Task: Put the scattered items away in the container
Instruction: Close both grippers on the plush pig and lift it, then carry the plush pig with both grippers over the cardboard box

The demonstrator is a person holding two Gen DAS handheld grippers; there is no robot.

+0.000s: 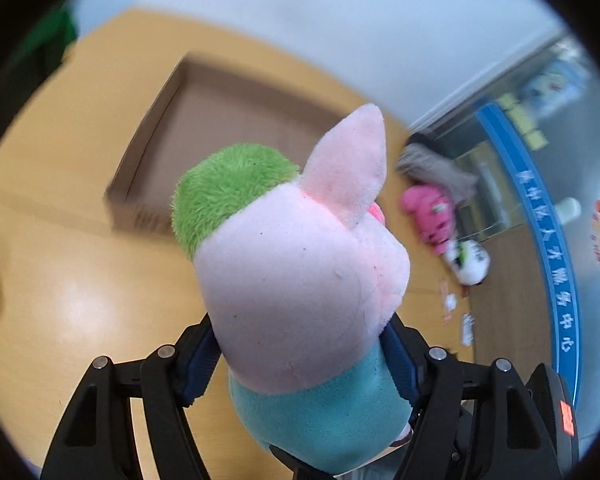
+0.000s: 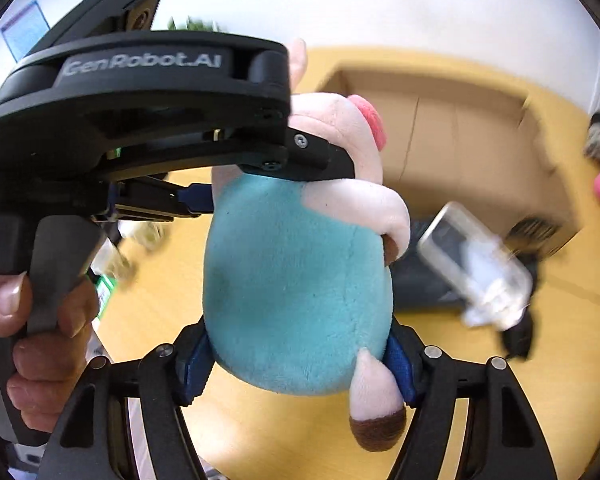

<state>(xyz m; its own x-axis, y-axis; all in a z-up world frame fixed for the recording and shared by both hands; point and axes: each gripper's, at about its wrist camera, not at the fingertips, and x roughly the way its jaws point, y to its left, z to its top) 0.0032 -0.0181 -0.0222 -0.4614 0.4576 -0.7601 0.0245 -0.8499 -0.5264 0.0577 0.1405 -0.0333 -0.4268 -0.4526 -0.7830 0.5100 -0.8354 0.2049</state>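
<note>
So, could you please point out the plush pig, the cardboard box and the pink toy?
plush pig (image 2: 296, 280): right wrist view, teal belly.
cardboard box (image 1: 236, 120): left wrist view, inside floor.
pink toy (image 1: 428, 208): left wrist view, its body.

I see bright, even light on both feeds — soft glare on the yellow table (image 1: 72, 292). The plush pig (image 1: 300, 280) is sharp; the cardboard box (image 2: 460, 140) and clutter behind smear with motion blur — black fisheye vignette rings the curved edges
</note>
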